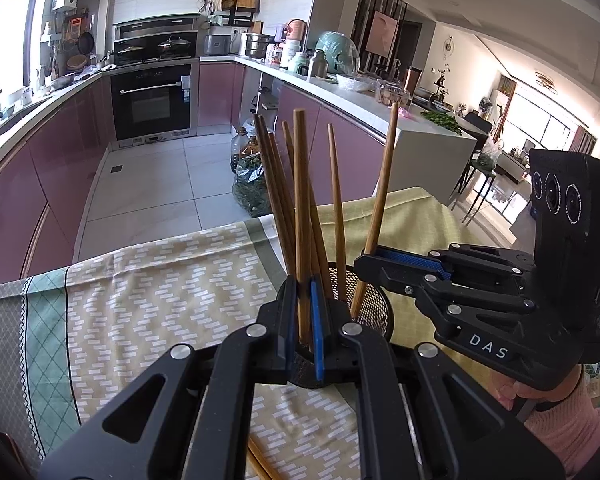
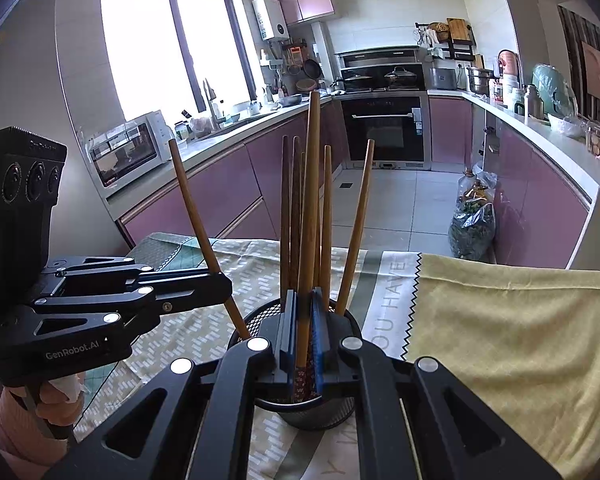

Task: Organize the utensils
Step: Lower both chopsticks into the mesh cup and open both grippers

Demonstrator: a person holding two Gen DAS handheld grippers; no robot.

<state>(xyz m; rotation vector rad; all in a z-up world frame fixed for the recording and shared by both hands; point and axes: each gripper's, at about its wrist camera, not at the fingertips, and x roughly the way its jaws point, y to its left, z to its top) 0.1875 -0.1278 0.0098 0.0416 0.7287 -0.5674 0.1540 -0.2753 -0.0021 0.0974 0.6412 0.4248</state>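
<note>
Blue-padded jaws of the left gripper are pinching one upright wooden chopstick just above the black mesh utensil holder. Directly beyond those fingertips, more brown chopsticks are fanning out of the same holder. To its right, the right gripper, reading "DAS" on its black body, is clamping a slanted chopstick whose lower end is dipping into the mesh cup.

From the right wrist view, the right gripper is closing its blue pads on a thick bamboo-coloured chopstick, its patterned lower end sitting inside the holder right below the fingertips. To its left, the left gripper, marked "GenRobot.AI", is gripping another slanted chopstick.

Beneath and beyond the holder, a patterned tablecloth is showing the letters "OU HAVE", and a yellow cloth is lying to the right. A white microwave is sitting on the far counter.
</note>
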